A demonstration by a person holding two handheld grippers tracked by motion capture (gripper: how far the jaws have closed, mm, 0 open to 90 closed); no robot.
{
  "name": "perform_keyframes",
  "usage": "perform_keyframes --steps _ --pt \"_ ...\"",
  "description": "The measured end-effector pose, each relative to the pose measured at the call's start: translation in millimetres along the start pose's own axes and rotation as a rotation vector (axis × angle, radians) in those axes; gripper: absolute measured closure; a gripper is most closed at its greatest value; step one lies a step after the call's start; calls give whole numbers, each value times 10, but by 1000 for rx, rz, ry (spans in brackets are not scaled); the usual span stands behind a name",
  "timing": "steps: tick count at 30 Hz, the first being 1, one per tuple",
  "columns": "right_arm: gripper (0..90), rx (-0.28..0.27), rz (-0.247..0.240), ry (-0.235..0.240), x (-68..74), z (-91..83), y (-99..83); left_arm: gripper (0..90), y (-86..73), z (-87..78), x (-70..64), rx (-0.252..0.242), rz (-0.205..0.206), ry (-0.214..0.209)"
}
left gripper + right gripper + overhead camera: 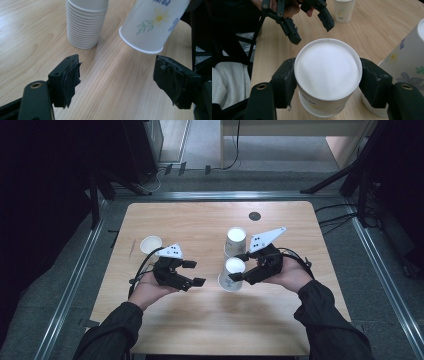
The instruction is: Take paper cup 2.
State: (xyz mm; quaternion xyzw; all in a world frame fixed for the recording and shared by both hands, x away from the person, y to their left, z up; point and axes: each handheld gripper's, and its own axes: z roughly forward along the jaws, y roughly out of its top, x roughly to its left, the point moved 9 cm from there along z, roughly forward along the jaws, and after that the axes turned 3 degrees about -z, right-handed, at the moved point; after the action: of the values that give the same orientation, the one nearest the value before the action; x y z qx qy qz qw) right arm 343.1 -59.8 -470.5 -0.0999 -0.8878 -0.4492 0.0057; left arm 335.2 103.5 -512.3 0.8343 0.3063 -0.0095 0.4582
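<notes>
Two grippers work over a light wooden table [210, 315] with rounded corners. The right gripper [239, 268] is clamped on a paper cup [231, 274], one padded jaw on each side of its wall, just in front of a stack of cups [234, 241] near the table's middle. The left gripper [195, 273] has its jaws spread wide with nothing between them, a short way left of the held cup. A lone cup [150, 244] stands behind it near the left edge, and a small dark disc [255, 216] lies toward the far edge. Bare wood runs along the near edge and the far left.

From the right gripper view the held cup [328, 75] shows a flat white round bottom with a raised rim, squeezed between worn black pads. The left gripper view shows the same cup [152, 23] tilted and lifted off the wood, printed with a daisy and blue flowers, beside the ribbed rims of the stack [85, 22].
</notes>
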Motion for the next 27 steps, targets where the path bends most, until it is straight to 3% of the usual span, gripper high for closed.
perform_keyframes --steps 6,8,16,18,21,27 --pt "353 -13 15 0 -1 68 -113 241 -26 36 -2 15 4 -10" --pt "354 -19 21 -2 2 84 -136 242 -26 52 -1 19 9 5" --pt "354 -51 37 -1 -8 133 -180 241 -34 112 -47 29 23 -32" --pt "354 -56 35 -2 -11 136 -178 223 -36 127 -92 31 43 -63" --pt "354 -65 42 6 -10 152 -183 194 -26 138 -147 20 85 -77" --pt "354 -73 45 17 8 228 -172 172 -14 195 -157 11 45 -118"
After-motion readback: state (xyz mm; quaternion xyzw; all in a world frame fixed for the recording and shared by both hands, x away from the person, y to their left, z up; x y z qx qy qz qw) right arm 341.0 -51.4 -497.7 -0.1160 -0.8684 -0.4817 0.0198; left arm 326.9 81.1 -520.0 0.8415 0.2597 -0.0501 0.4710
